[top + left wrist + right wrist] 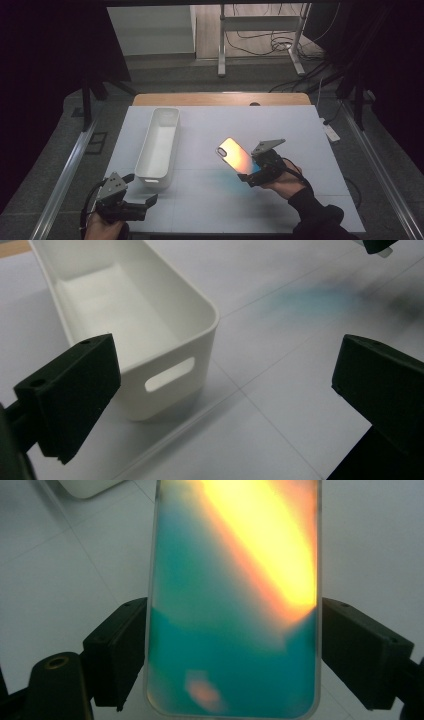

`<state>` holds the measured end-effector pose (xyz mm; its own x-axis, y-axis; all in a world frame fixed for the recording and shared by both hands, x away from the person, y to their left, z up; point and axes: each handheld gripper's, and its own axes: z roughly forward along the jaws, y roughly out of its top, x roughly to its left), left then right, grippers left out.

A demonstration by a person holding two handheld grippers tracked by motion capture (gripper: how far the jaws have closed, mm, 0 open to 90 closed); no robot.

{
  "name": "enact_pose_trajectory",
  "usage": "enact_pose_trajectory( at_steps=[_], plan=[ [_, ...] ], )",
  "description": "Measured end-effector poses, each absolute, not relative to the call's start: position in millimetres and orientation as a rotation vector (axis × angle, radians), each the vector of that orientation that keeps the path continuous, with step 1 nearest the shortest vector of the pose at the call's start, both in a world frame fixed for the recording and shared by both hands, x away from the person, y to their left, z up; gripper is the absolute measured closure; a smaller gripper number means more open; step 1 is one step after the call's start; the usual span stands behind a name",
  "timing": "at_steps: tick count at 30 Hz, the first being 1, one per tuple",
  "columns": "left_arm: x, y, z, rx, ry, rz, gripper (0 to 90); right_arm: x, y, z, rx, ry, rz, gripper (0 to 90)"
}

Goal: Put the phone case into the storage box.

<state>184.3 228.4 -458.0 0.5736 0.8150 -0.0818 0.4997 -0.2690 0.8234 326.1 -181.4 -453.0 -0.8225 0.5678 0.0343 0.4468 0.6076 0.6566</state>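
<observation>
My right gripper (250,176) was clamped across the sides of the iridescent phone case (235,154), holding it tilted above the white table (280,130), right of the white bin (159,145). My left gripper (145,205) sat with its jaws apart, holding nothing, near the bin's handle end.

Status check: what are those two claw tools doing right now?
Right gripper clamped on iridescent phone case, lifted off table. Left gripper open, idle near white plastic bin. Path clear.

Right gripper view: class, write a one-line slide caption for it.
Right gripper clamps the long edges of an iridescent teal-and-orange phone case above the white table.
</observation>
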Motion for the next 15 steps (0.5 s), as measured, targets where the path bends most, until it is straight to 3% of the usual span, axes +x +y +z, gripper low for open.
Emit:
enact_pose_trajectory(
  at_steps=[15],
  plan=[
    [199,211,-449,1.922,0.987,0.414,0.0,314,-190,-441,0.819,2.638,1.121,16.7]
  ],
)
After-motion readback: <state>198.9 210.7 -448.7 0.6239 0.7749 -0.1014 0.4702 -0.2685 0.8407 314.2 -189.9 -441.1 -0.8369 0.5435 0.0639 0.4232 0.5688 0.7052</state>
